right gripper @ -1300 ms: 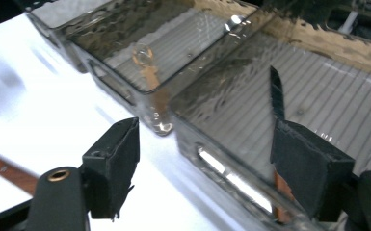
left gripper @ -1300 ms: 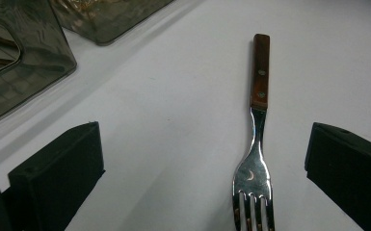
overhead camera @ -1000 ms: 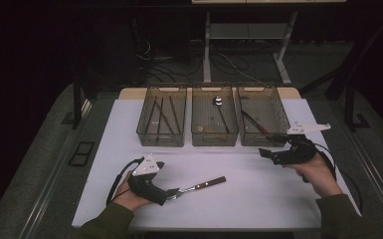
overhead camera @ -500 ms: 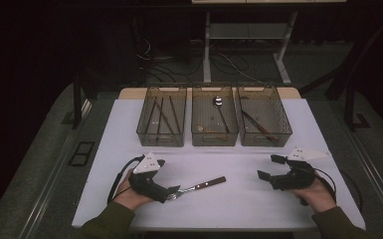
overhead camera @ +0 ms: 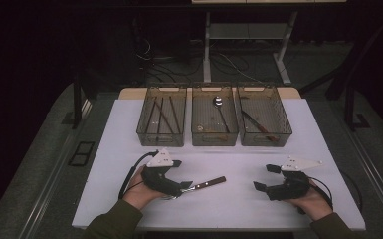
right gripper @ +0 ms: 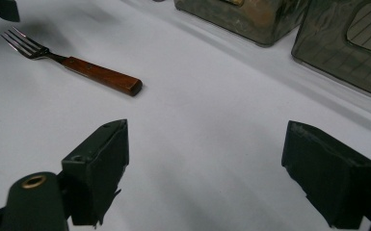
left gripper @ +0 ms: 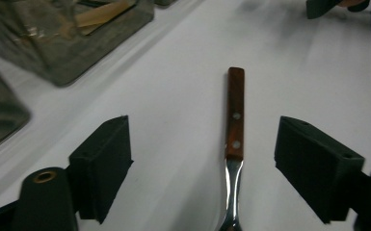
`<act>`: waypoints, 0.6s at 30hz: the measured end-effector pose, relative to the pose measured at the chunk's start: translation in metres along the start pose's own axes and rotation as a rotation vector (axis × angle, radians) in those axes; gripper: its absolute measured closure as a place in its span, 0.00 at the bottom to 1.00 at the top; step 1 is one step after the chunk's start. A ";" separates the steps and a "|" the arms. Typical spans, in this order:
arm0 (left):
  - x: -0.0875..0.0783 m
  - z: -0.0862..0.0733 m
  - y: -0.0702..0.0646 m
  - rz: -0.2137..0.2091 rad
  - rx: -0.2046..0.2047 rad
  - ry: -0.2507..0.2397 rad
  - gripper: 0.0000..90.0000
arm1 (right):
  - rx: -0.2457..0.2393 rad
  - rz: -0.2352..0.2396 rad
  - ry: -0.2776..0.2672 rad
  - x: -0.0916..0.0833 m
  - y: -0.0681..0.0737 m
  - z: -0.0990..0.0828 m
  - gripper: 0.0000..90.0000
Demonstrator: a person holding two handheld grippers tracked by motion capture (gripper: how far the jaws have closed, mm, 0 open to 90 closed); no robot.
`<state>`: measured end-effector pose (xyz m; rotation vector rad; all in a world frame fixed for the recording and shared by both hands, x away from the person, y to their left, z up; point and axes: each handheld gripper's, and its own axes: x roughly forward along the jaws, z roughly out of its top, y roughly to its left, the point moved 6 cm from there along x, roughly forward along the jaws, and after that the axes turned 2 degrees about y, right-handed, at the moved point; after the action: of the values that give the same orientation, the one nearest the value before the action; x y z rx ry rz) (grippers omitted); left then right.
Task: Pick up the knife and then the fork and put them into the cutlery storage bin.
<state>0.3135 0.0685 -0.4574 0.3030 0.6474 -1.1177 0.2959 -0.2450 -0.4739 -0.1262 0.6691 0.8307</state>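
A fork (overhead camera: 210,182) with a brown wooden handle lies flat on the white table (overhead camera: 239,209), its tines toward my left hand. My left gripper (overhead camera: 183,175) is low over the fork's metal neck. In the left gripper view the fork (left gripper: 235,115) runs between the two black pads, nearer the right one, and touches neither. Those jaws have just been closing around it and there is still a gap on both sides. My right gripper (overhead camera: 264,177) rests near the front right of the table, open and holding nothing. In the right gripper view the fork (right gripper: 101,76) lies far off at upper left.
Three clear bins stand in a row at the back of the table. The left bin (overhead camera: 160,142) holds dark sticks, the middle bin (overhead camera: 214,143) a spoon (overhead camera: 218,102), and the right bin (overhead camera: 266,142) a dark-handled utensil. Bare white surface lies between my hands.
My right gripper has dropped from beside the right bin to the front right of the table. My left gripper has slid a little to the right, along the fork.
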 end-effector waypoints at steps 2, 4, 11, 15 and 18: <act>0.007 0.002 -0.002 -0.017 0.011 0.018 0.26 | 0.005 -0.002 -0.008 -0.001 -0.001 0.001 0.19; 0.014 0.005 -0.004 -0.039 0.024 0.040 0.31 | 0.011 -0.004 -0.007 -0.002 -0.002 0.001 0.19; 0.032 0.010 -0.006 -0.107 0.023 0.107 0.49 | 0.008 -0.004 -0.007 -0.002 -0.002 0.001 0.19; 0.039 0.005 -0.010 -0.121 0.023 0.169 0.59 | 0.003 -0.003 -0.007 -0.002 -0.002 0.001 0.19; 0.043 0.002 -0.014 -0.122 0.036 0.208 0.64 | -0.003 -0.003 -0.008 -0.003 -0.003 0.001 0.19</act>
<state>0.3137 0.0302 -0.4812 0.4191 0.8390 -1.2256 0.2970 -0.2481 -0.4717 -0.1265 0.6599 0.8286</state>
